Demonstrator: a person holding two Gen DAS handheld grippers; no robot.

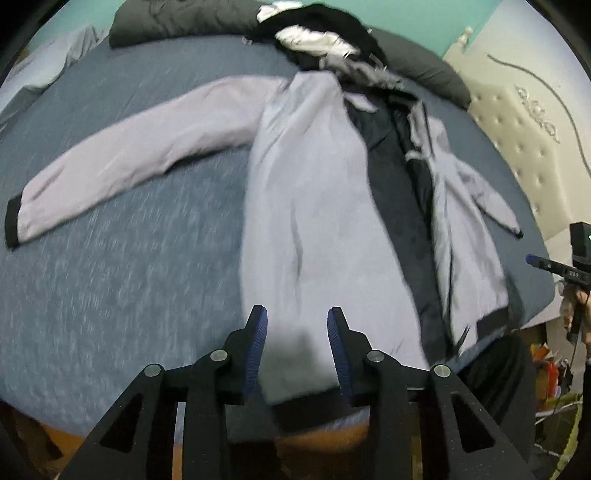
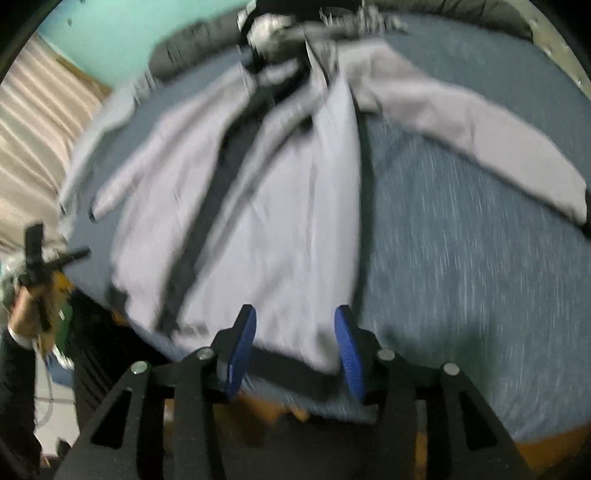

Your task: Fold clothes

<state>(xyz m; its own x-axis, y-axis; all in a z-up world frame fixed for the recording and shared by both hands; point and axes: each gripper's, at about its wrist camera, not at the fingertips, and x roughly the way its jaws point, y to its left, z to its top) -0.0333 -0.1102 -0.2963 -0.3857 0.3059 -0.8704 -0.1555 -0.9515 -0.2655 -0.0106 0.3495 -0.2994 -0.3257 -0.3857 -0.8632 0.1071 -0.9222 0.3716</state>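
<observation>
Lilac-grey jacket (image 1: pixel 306 192) lies spread flat on the bed (image 1: pixel 122 280), front up and unzipped, dark lining showing down the middle. Its black hem band sits at the near edge of the bed; the hood with pale fur trim points toward the far side, up against a heap of dark and white clothes (image 1: pixel 317 33) and a dark grey pillow (image 1: pixel 173 18).

One sleeve runs out across the blue sheet away from the jacket body, ending in a black cuff (image 1: pixel 13 221). The other sleeve lies folded down along the jacket's opposite side.

Left tongs (image 1: pixel 297 343): jaws apart, nothing between them, poised over the jacket's hem panel. No contact that I can make out.

Right tongs (image 2: pixel 295 343): jaws likewise spread and empty, over the hem band at the jacket's other front panel.

Both views heavily motion-blurred. Tufted cream headboard (image 1: pixel 517 140) stands beyond the jacket's folded-sleeve side.
</observation>
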